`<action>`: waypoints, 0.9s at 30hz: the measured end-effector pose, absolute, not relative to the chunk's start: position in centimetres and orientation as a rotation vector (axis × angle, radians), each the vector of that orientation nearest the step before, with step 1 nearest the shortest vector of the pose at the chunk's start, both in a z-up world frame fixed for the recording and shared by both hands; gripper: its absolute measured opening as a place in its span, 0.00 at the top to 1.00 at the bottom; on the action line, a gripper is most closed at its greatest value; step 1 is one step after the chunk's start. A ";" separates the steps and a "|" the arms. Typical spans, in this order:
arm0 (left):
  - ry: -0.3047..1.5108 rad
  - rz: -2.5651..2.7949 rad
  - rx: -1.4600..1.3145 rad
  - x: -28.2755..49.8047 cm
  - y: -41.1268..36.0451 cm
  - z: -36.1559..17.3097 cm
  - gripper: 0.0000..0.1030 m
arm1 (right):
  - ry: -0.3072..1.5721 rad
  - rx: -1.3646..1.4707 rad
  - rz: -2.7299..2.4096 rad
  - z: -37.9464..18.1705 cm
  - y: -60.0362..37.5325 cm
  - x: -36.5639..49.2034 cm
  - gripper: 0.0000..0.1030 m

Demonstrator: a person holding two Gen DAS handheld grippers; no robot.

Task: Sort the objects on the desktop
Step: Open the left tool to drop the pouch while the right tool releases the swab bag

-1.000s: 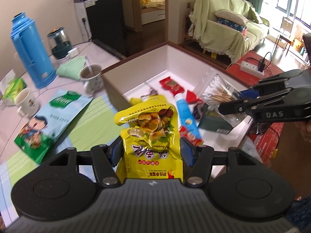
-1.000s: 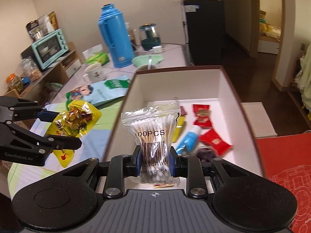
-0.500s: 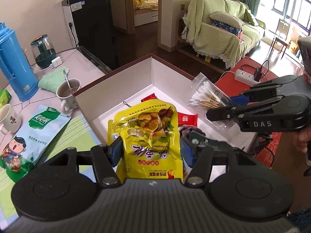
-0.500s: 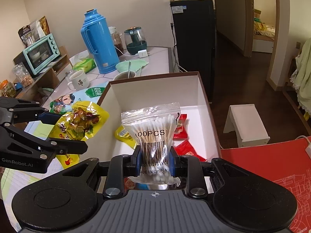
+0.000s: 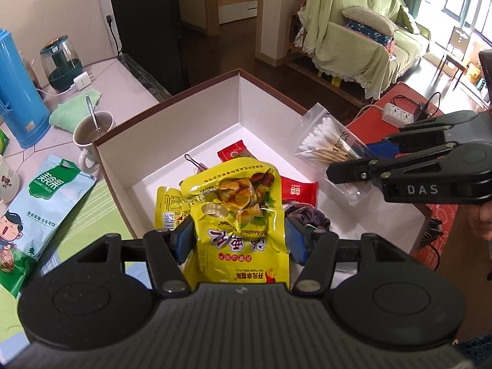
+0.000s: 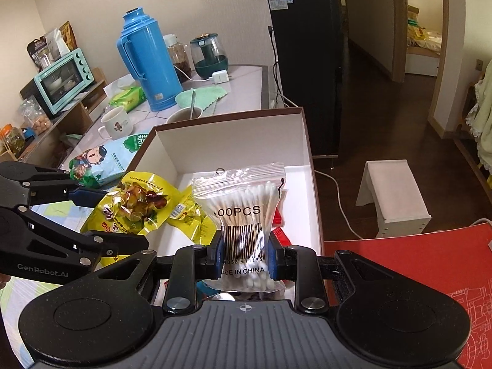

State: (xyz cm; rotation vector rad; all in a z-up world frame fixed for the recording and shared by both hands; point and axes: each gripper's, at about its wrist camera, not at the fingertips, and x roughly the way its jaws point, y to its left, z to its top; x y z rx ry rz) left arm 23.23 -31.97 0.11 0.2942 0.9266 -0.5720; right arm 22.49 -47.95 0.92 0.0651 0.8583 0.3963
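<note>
Left wrist view: left gripper (image 5: 240,240) pinches a yellow chestnut pouch (image 5: 238,215) between its blue pads, holding it upright above the near end of the white box (image 5: 190,113). Red snack packets (image 5: 296,189), a second yellow packet (image 5: 167,206) and a dark pouch (image 5: 306,216) lie inside. To the right, the right gripper (image 5: 353,166) grips a cotton swab bag (image 5: 329,144) over the box's right wall

Right wrist view: right gripper (image 6: 244,258) is clamped on the cotton swab bag (image 6: 243,212) at its barcode, above the box (image 6: 230,141). At left, the left gripper (image 6: 101,218) holds the chestnut pouch (image 6: 132,209) over the box's left edge. A blue thermos (image 6: 147,61), a mug (image 6: 117,123) and a green snack bag (image 6: 104,160) sit on the table beyond
</note>
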 end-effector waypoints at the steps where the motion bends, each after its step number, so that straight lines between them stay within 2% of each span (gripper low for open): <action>1: 0.933 -0.570 0.293 23.5 -32.1 -0.1 0.45 | 0.860 0.065 0.400 0.8 -48.0 22.7 0.75; 15: 0.997 -0.533 0.282 26.0 -32.5 -1.9 0.45 | 0.890 0.058 0.437 -0.3 -47.8 25.9 0.75; 19: 1.029 -0.511 0.270 26.9 -32.6 -2.7 0.40 | 0.894 0.057 0.441 -0.5 -47.8 26.7 0.75; 27: 1.053 -0.493 0.270 27.7 -32.5 -3.5 0.37 | 0.909 0.052 0.454 -1.1 -47.5 28.3 0.75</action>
